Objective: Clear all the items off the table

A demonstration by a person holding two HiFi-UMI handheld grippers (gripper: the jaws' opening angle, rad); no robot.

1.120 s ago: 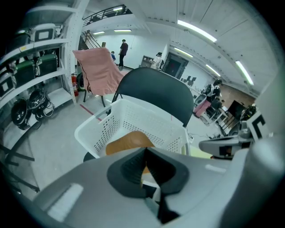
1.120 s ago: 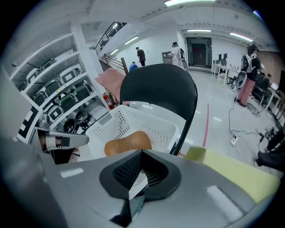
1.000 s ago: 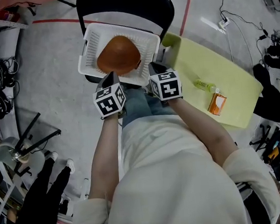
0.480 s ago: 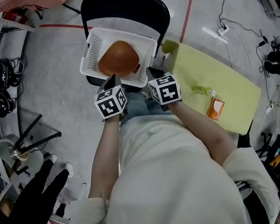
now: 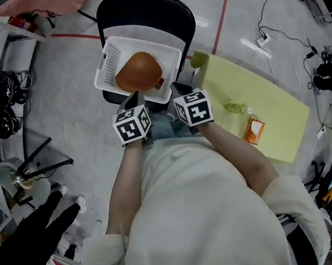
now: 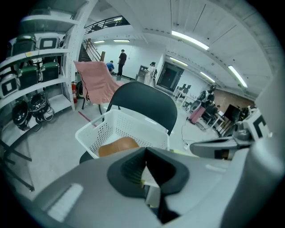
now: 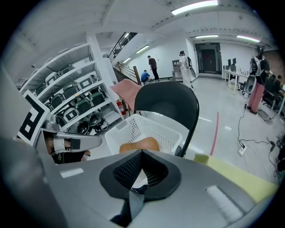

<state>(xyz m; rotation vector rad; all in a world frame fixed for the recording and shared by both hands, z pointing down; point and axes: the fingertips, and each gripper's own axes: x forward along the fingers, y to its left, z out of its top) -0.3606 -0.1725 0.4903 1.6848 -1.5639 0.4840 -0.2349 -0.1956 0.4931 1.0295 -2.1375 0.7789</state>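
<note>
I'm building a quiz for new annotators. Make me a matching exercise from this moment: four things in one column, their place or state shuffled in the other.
Things:
1. brown round item
2. white basket
3. orange carton
4. left gripper

Places or states:
a. on the black chair
b. shut
c. in the white basket
d. on the yellow-green table

Pairs: 1-c, 2-a, 3-d, 4-b.
</note>
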